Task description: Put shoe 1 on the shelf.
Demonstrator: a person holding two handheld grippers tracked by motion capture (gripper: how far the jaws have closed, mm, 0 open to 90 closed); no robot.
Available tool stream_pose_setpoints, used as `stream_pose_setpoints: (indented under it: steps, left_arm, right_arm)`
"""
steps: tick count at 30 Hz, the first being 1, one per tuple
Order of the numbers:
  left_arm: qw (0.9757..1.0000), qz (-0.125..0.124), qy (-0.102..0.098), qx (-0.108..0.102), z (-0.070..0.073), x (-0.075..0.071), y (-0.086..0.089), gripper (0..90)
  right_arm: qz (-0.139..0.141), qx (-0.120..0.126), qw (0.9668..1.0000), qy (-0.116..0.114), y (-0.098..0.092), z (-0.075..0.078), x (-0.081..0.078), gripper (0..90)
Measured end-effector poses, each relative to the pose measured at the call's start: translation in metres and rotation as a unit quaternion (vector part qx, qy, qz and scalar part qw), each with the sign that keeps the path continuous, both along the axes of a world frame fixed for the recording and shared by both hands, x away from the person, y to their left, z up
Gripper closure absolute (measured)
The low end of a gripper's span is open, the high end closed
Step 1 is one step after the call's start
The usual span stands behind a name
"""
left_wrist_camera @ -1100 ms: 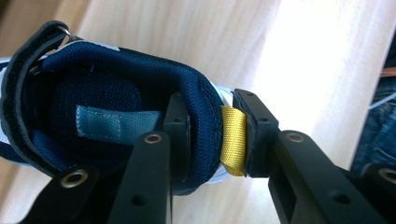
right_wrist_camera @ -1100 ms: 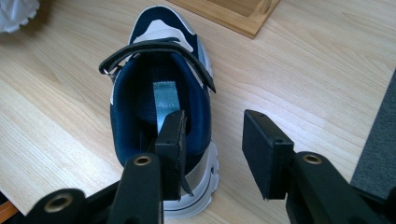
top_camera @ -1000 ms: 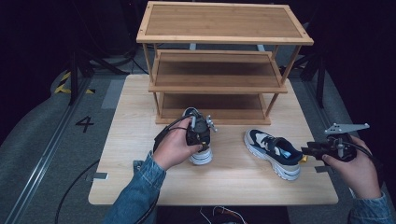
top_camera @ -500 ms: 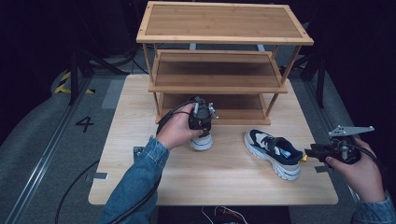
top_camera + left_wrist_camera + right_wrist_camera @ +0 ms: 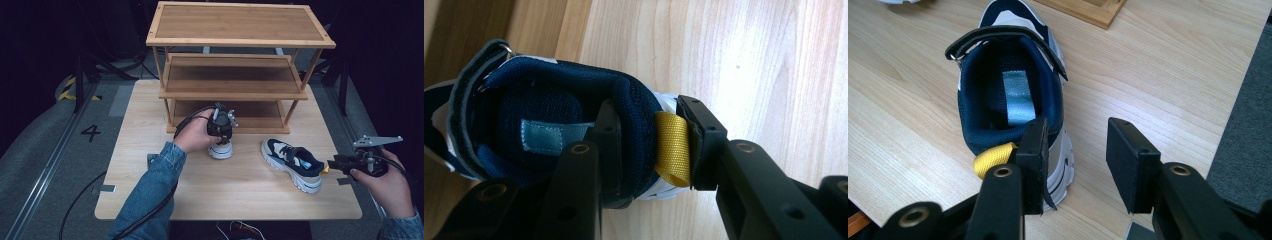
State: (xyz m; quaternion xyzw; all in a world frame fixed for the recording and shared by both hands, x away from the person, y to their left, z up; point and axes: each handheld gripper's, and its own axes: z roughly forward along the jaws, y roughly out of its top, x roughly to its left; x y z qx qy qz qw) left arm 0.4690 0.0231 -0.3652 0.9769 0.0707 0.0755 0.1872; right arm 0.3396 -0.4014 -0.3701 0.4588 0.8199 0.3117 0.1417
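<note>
My left gripper [image 5: 220, 139] is shut on the heel of a navy and white shoe [image 5: 220, 150] that stands on the table just in front of the rack's bottom shelf. In the left gripper view one pad sits inside the shoe [image 5: 539, 115] and the other presses the yellow heel tab [image 5: 672, 147]. The jaws have just eased open slightly, with the heel still between them. The matching shoe [image 5: 292, 161] lies at the right, heel toward my right gripper [image 5: 334, 164]. That gripper [image 5: 1075, 135] is open beside this shoe's heel [image 5: 1013, 95], with nothing between the pads.
A three-tier wooden rack [image 5: 235, 90] stands at the back of the light wooden table [image 5: 150, 175]. Its shelves carry nothing. A cable trails from the left gripper over the table's front edge. Grey floor with a painted number lies to the left.
The left hand has carried its shoe away from the person, toward the rack's bottom shelf and slightly right. The right gripper and the other shoe have stayed where they were.
</note>
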Motion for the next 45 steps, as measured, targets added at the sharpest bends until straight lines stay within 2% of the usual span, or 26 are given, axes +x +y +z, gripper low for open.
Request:
stream_pose_setpoints:
  steps: [2,3,5,6,7,8,10,14,16,19,21,23,26,28,30,32,35,39,41,42,44,45]
  left_arm:
    - [1.0000,0.004,0.003,-0.001,-0.001,-0.001,0.001,64.2]
    - [1.0000,0.005,-0.005,-0.001,-0.001,-0.001,0.002,63.6]
    - [0.9999,0.011,-0.005,0.003,0.001,-0.002,0.002,63.2]
    - [0.9993,0.031,0.009,-0.018,0.001,-0.004,0.003,63.2]
    - [0.9986,0.038,0.013,-0.035,0.003,-0.004,0.004,58.0]
    - [0.9982,0.042,0.003,-0.043,0.006,-0.007,0.004,51.4]
    - [0.9982,0.044,-0.015,-0.038,0.009,-0.009,0.003,44.0]
    - [0.9969,0.054,-0.022,-0.053,0.016,-0.018,0.006,39.8]
    - [0.9966,0.057,-0.025,-0.054,0.018,-0.021,0.008,38.2]
    - [0.9946,0.082,-0.015,-0.062,0.026,-0.040,0.013,37.9]
    - [0.9941,0.091,-0.006,-0.060,0.029,-0.049,0.015,39.4]
    - [0.9937,0.096,0.000,-0.059,0.030,-0.054,0.016,39.9]
    - [0.9913,0.115,0.010,-0.064,0.029,-0.068,0.019,38.6]
    - [0.9906,0.120,0.014,-0.064,0.029,-0.071,0.021,39.3]
    - [0.9888,0.130,0.024,-0.070,0.027,-0.075,0.023,42.2]
    - [0.9866,0.140,0.045,-0.071,0.020,-0.081,0.023,45.5]
    - [0.9872,0.130,0.065,-0.065,0.010,-0.083,0.022,60.0]
    - [0.9846,0.141,0.080,-0.065,-0.007,-0.083,0.018,67.0]
    - [0.9820,0.154,0.089,-0.065,-0.015,-0.082,0.015,70.5]
    - [0.9822,0.150,0.092,-0.066,-0.018,-0.079,0.015,71.7]
    - [0.9809,0.158,0.092,-0.067,-0.023,-0.076,0.013,73.4]
    - [0.9808,0.163,0.089,-0.059,-0.025,-0.074,0.012,73.8]
  right_arm:
    - [0.004,0.000,1.0000,-0.001,0.001,0.000,0.001,62.0]
    - [0.001,0.001,1.0000,0.002,0.002,0.000,0.000,61.9]
    - [0.002,0.001,1.0000,0.001,0.002,0.000,0.001,61.9]
    - [0.004,0.000,1.0000,-0.001,0.002,0.000,0.001,61.9]
    - [0.004,-0.001,1.0000,-0.002,0.002,0.001,0.001,61.8]
    - [0.001,0.002,1.0000,0.001,0.003,0.001,0.001,61.6]
    - [0.002,0.004,1.0000,0.001,0.004,0.002,0.002,61.4]
    - [0.004,0.005,1.0000,0.000,0.006,0.002,0.004,61.0]
    - [0.005,0.006,1.0000,-0.001,0.007,0.003,0.005,61.0]
    - [0.011,0.008,0.9999,-0.004,0.009,0.003,0.008,60.6]
    - [0.013,0.007,0.9999,-0.004,0.010,0.003,0.010,60.6]
    - [0.017,0.008,0.9998,-0.005,0.012,0.003,0.011,60.6]
    - [0.019,0.008,0.9998,-0.004,0.015,0.004,0.013,60.6]
    - [0.020,0.008,0.9997,-0.006,0.015,0.004,0.013,60.6]
    - [0.023,0.010,0.9996,-0.008,0.017,0.005,0.015,60.6]
    - [0.021,0.010,0.9997,-0.006,0.017,0.006,0.015,60.7]
    - [0.023,0.011,0.9997,-0.006,0.019,0.006,0.017,60.7]
    - [0.026,0.011,0.9996,-0.004,0.020,0.006,0.018,60.8]
    - [0.027,0.011,0.9996,-0.005,0.020,0.005,0.018,61.0]
    - [0.027,0.010,0.9996,-0.005,0.019,0.005,0.018,61.0]
    - [0.025,0.011,0.9996,-0.005,0.018,0.005,0.017,61.0]
    - [0.025,0.010,0.9996,-0.006,0.018,0.005,0.017,61.0]
